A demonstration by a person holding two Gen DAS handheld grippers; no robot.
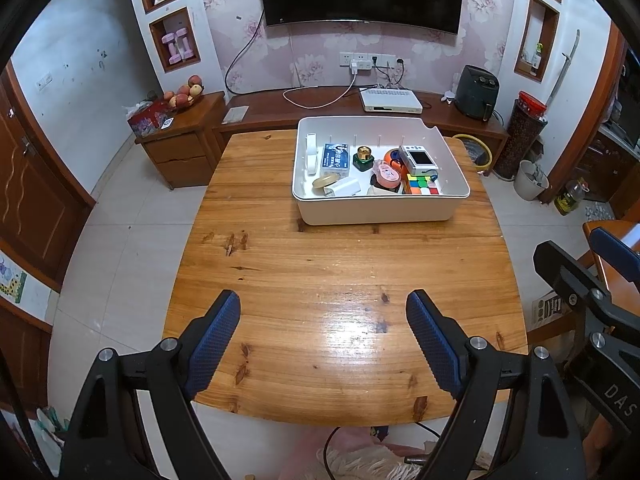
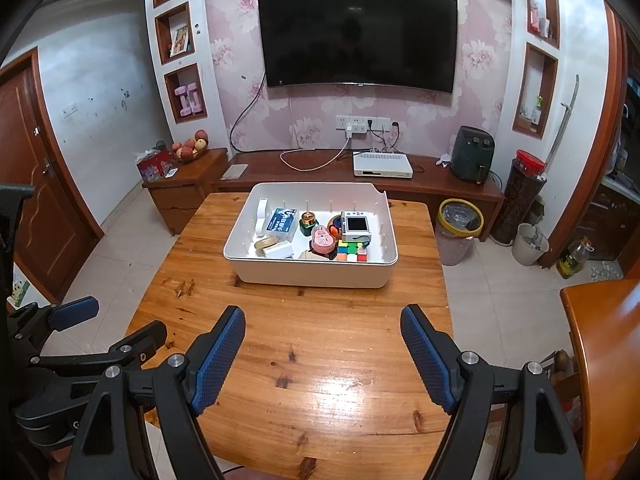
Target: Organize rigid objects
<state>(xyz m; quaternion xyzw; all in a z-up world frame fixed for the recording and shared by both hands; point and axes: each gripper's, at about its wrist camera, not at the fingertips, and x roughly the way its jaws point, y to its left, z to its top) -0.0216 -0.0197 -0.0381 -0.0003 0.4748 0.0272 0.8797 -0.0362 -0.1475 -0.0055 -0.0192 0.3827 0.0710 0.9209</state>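
Pink floral wallpaper and a dark TV [image 2: 358,38] back the room; below them a wooden table [image 1: 320,280] carries a white bin [image 1: 380,210]. Both claws hover over the near table edge, left claw [image 1: 323,344] and right claw [image 2: 323,356] each spread wide, gripping nothing. Well ahead of them the bin holds a cube [image 1: 422,186], a blue box [image 1: 335,158] and a pink clock [image 2: 323,240]. "DAS" reads on the right claw's body.

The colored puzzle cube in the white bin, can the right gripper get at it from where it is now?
Probably yes. The right gripper is open and holds nothing, with bare table between it and the white bin. The puzzle cube sits uncovered at the bin's near right corner, so coming down over the near wall looks feasible.
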